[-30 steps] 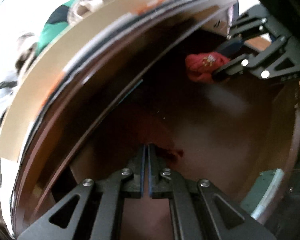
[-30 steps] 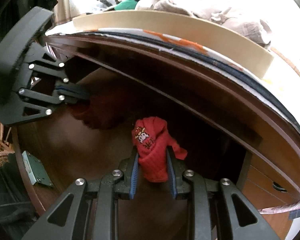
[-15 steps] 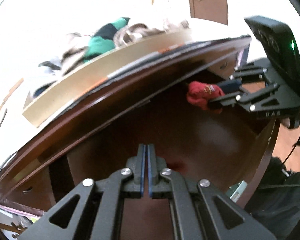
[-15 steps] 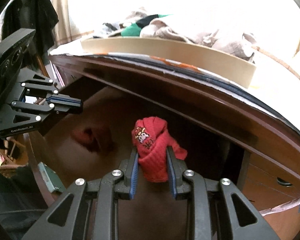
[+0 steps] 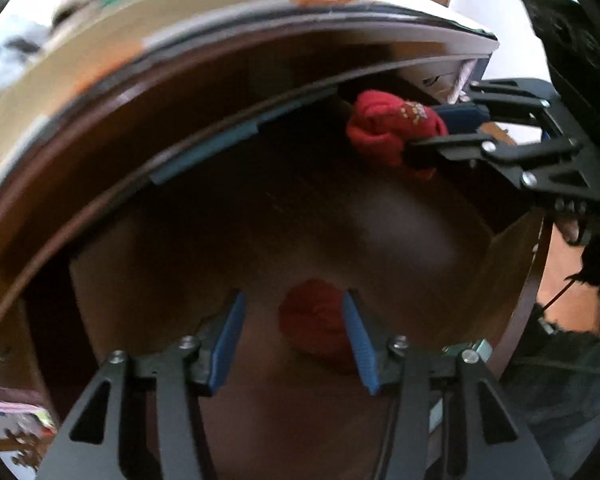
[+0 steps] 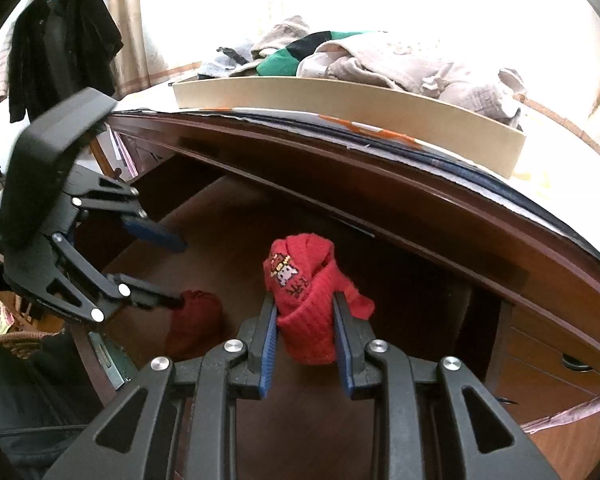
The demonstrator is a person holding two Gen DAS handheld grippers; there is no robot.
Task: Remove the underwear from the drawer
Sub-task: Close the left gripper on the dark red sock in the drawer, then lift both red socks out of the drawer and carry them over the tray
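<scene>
left gripper (image 5: 292, 336) was the one that mattered. its fingers (image 5: 229, 336) had just been opening and stood apart over the drawer floor (image 5: 400, 220), pointing steeply down. the second red roll (image 5: 314, 326) lay on that floor between them, but off-centre: pushed up close to the right-hand finger in the left wrist view, with a clear gap to the other one. no pad pressed on it that i could see, so not a grip yet. from the right wrist view the same roll (image 6: 196, 320) sat just past the lower fingertip, looking like contact or near it; couldn't tell which.

roll's long axis ran roughly along the pointing line of the fingers, so closing would pinch across its short side. good orientation, bad centring. my read: left hand needed a small sideways shift toward the roll before closing, else it'd get nudged instead of caught.

right gripper (image 6: 306, 332) was clamped on the other red underwear (image 6: 304, 300), patterned patch facing the camera, held clear above the open drawer and not touching the floor. it sat further from the loose roll and was occupied anyway, so left was the nearer and only free hand. desk (image 6: 420, 184) edge hung over the back of the drawer.
</scene>
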